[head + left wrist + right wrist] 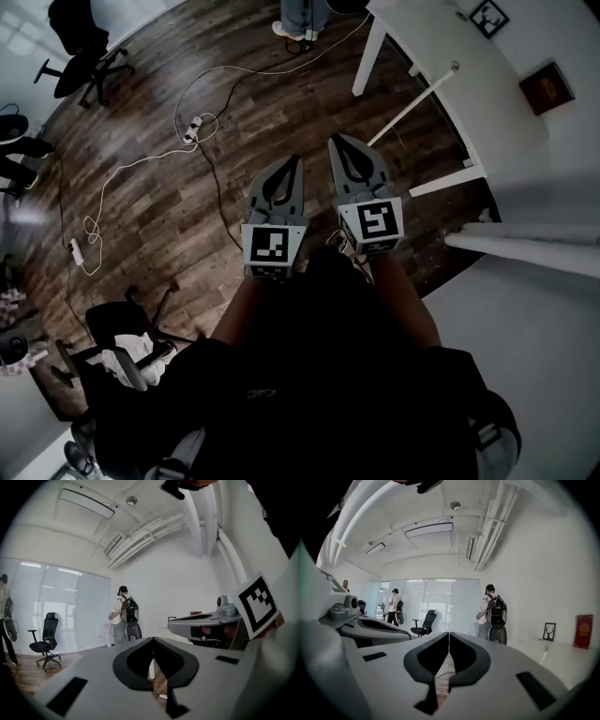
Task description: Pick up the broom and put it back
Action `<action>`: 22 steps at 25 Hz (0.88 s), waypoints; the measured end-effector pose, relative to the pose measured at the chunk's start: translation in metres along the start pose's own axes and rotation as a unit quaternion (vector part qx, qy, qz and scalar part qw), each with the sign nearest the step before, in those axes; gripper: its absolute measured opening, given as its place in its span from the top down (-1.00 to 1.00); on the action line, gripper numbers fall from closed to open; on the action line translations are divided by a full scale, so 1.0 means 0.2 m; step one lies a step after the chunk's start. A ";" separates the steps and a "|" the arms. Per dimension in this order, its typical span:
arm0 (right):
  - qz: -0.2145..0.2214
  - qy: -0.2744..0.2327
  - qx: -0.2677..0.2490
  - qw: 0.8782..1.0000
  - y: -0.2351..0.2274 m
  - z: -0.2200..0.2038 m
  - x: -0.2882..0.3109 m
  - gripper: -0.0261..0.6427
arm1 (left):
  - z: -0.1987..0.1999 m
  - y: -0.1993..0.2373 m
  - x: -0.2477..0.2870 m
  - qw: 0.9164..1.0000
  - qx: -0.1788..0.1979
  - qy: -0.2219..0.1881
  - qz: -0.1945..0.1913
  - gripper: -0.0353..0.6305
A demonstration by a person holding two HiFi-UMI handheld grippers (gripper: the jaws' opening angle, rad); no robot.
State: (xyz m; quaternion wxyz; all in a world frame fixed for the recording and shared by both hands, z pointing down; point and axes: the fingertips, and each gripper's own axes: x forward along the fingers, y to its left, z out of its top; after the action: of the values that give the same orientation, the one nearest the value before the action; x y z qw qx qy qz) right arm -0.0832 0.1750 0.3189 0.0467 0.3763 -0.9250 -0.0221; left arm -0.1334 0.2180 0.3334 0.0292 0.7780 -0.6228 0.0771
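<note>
A thin white pole, apparently the broom's handle, leans slantwise against the edge of the white table. Its lower end runs down toward the floor just right of my right gripper, and no broom head shows. The same pole stands small at the right in the right gripper view. My left gripper and right gripper are held side by side, pointing forward over the dark wood floor. Both are shut with nothing in them. The right one is nearer the pole but apart from it.
White cables and a power strip lie on the floor ahead left. Office chairs stand at far left and near left. A person stands ahead. A framed picture sits on the table; a thick white pipe runs at right.
</note>
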 end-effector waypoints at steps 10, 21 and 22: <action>-0.101 0.024 0.092 0.990 -0.79 -0.34 -0.07 0.85 | -0.12 -0.51 0.56 0.991 0.052 0.073 -0.101 0.89; -0.180 0.058 0.119 0.975 -1.20 -0.58 -0.22 0.85 | -0.23 -0.73 0.91 0.979 0.010 0.128 -0.155 0.89; -0.183 0.060 0.120 0.974 -1.22 -0.60 -0.21 0.85 | -0.25 -0.72 0.94 0.979 0.014 0.133 -0.156 0.89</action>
State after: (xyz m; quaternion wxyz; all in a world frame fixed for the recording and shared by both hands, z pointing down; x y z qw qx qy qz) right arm 0.1295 0.0286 0.4175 0.0517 0.5424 -0.8321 0.1036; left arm 0.0418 0.0755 0.4201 0.1127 0.8489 -0.4831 0.1826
